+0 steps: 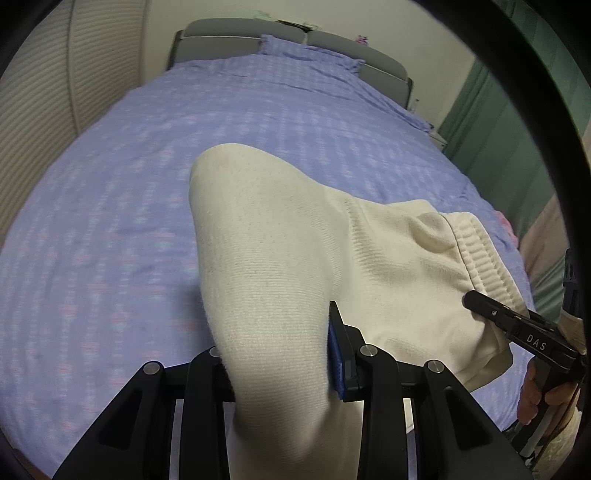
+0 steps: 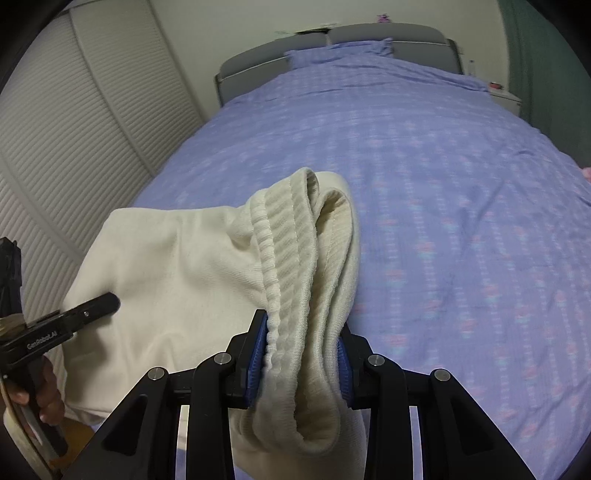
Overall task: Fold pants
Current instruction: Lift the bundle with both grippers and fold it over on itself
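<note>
Cream knit pants (image 1: pixel 280 240) hang lifted above the bed (image 1: pixel 129 177), stretched between both grippers. My left gripper (image 1: pixel 277 354) is shut on a bunched fold of the fabric; its left finger is hidden under the cloth. In the right wrist view my right gripper (image 2: pixel 301 354) is shut on the ribbed waistband (image 2: pixel 291 251), with blue pads pressing both sides. The pants (image 2: pixel 177 266) spread left toward the left gripper (image 2: pixel 107 301). The right gripper (image 1: pixel 476 301) shows at the waistband (image 1: pixel 480 251) edge in the left wrist view.
A lilac patterned cover spans the bed (image 2: pixel 461 203), with a pillow (image 2: pixel 340 51) and grey headboard (image 2: pixel 388 33) at the far end. Slatted white wardrobe doors (image 2: pixel 74 147) stand on the left, a green curtain (image 1: pixel 491 122) on the right. A hand (image 2: pixel 44 398) grips the left handle.
</note>
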### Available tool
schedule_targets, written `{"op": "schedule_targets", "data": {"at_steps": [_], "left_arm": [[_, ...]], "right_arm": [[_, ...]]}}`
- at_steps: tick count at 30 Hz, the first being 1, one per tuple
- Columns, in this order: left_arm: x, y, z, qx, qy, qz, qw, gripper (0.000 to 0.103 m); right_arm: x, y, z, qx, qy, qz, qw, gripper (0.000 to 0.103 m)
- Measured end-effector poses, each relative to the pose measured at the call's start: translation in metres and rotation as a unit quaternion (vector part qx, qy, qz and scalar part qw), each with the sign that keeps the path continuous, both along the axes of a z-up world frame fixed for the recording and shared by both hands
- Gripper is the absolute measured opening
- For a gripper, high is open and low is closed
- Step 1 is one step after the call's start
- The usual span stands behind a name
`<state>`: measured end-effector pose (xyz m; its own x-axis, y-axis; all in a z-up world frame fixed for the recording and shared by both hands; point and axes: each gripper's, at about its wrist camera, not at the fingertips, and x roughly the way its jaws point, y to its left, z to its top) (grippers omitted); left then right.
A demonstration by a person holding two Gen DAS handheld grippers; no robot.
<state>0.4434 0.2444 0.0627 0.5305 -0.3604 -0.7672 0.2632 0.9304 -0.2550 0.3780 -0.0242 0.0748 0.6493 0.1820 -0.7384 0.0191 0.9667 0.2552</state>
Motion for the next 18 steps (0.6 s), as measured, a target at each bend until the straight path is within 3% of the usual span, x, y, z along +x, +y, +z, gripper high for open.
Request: {"op": "schedule_targets", "data": {"at_steps": [8, 18], "left_arm": [[0.009, 0.106, -0.004, 0.029, 0.009, 0.035, 0.9989, 0.032], [0.026, 0.216, -0.034, 0.092, 0.024, 0.083, 0.9919, 0.032]], "right_arm": [[0.026, 0.109, -0.002, 0.005, 0.004, 0.059, 0.998, 0.034], [0.066, 0.235, -0.023, -0.005, 0.009, 0.133, 0.991, 0.034]]}}
